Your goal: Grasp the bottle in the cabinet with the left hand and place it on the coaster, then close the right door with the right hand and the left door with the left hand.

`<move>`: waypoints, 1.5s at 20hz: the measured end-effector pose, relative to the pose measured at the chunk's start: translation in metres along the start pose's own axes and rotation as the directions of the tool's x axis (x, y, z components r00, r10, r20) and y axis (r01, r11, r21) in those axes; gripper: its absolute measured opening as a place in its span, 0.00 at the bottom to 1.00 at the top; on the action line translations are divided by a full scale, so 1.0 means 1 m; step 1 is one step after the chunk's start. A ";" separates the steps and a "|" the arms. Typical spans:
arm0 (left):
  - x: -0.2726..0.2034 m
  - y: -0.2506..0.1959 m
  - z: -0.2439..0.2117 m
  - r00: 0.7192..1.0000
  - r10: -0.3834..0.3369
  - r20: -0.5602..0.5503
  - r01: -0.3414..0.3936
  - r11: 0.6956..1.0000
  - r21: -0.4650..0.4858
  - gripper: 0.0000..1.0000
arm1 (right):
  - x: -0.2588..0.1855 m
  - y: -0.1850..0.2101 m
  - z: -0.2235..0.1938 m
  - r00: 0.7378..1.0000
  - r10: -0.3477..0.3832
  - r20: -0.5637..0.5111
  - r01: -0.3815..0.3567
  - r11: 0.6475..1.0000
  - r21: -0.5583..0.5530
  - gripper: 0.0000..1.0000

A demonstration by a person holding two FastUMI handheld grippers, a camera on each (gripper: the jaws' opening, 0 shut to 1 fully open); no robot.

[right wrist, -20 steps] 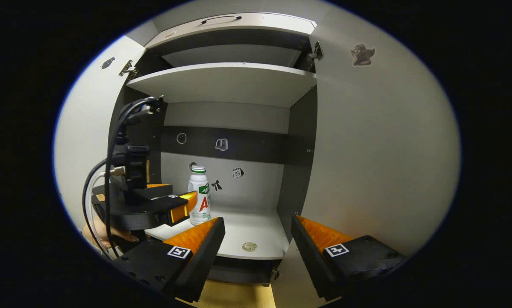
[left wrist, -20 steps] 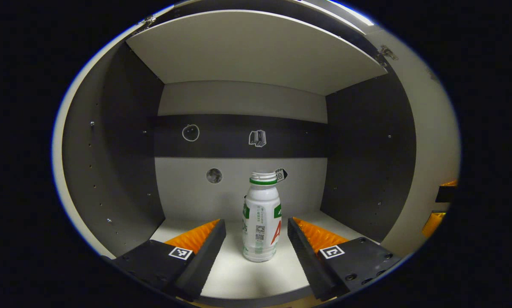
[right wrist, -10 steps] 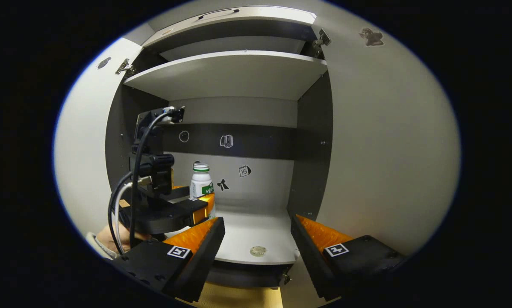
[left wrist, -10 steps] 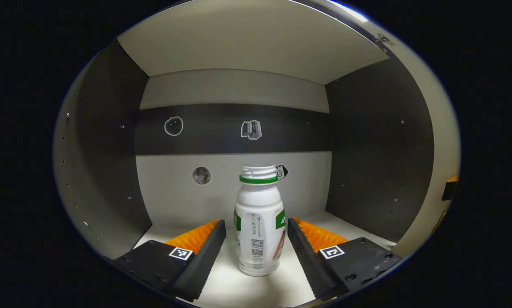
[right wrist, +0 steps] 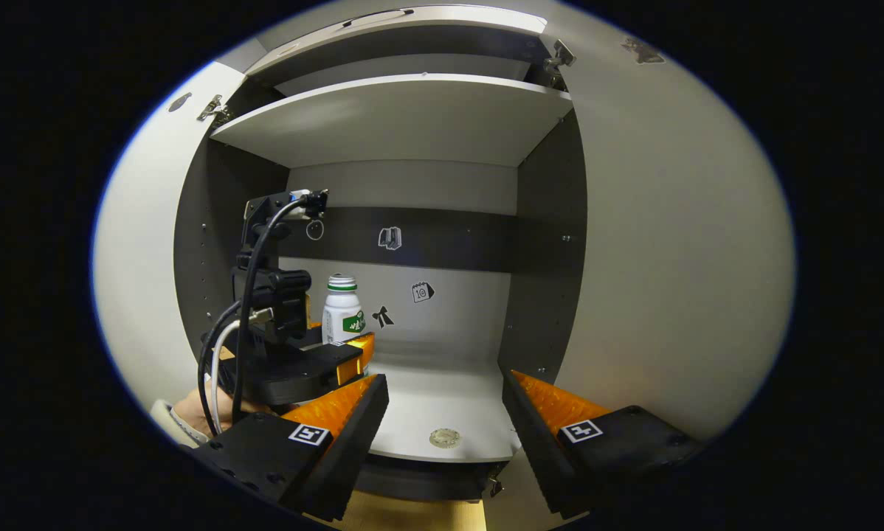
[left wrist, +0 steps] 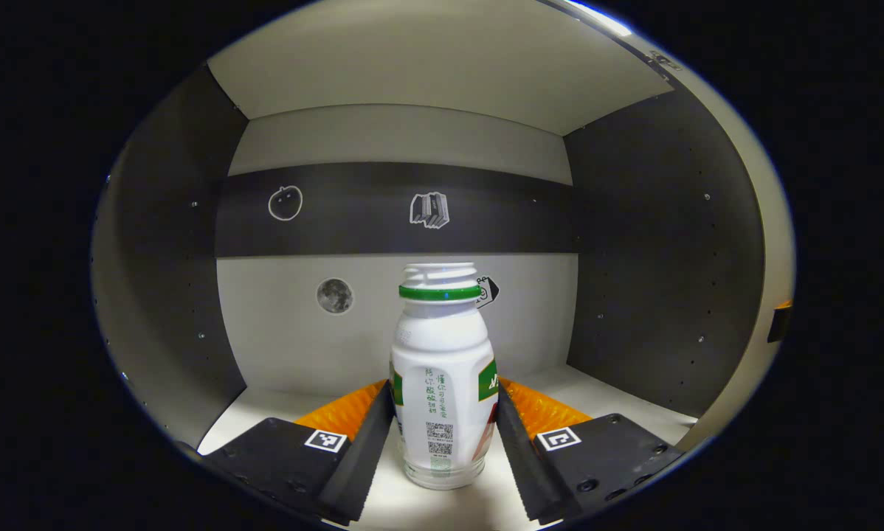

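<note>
A white bottle [left wrist: 442, 383] with a green neck ring and no cap stands upright on the cabinet's lower shelf [left wrist: 604, 402]. My left gripper [left wrist: 443, 387] has a finger against each side of the bottle's body and is shut on it. In the right gripper view the same bottle [right wrist: 342, 313] sits at the shelf's left, with the left gripper [right wrist: 336, 335] and the hand holding it reaching in. My right gripper [right wrist: 446, 391] hangs open in front of the cabinet, holding nothing. A small round coaster [right wrist: 444, 438] lies near the shelf's front edge.
Both cabinet doors stand open: the left door [right wrist: 147, 258] and the right door [right wrist: 671, 258]. An upper shelf [right wrist: 398, 118] roofs the compartment. Dark side walls [left wrist: 648, 258] close it in. Small stickers dot the back wall [left wrist: 427, 210].
My left gripper moved deeper into the cabinet, and its fingers narrowed onto the bottle's sides. The right gripper drifted slightly; it stays open.
</note>
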State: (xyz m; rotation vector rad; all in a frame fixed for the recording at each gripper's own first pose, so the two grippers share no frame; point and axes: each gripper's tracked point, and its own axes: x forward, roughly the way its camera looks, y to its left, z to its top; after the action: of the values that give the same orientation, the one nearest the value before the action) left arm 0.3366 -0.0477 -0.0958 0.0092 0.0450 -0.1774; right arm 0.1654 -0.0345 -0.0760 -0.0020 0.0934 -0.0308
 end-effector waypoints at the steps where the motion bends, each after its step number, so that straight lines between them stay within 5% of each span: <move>1: -0.002 -0.002 0.002 1.000 -0.011 -0.001 0.011 1.000 -0.009 0.77 | -0.001 -0.002 0.001 1.000 -0.003 0.002 0.003 1.000 0.003 0.98; 13: -0.125 -0.005 0.059 0.994 -0.042 0.105 0.046 0.998 -0.034 0.75 | -0.061 -0.003 0.027 0.998 -0.016 0.062 0.017 1.000 -0.019 0.98; 30: -0.319 -0.037 0.019 0.980 -0.186 0.074 0.188 0.982 -0.021 0.76 | -0.175 0.013 0.016 0.992 -0.107 0.071 0.106 0.994 0.014 0.98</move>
State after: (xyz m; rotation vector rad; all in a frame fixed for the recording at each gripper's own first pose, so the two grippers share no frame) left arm 0.0170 -0.0283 -0.0627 -0.0297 -0.0232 -0.3655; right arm -0.0068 -0.0160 -0.0440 0.0020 0.0219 -0.1381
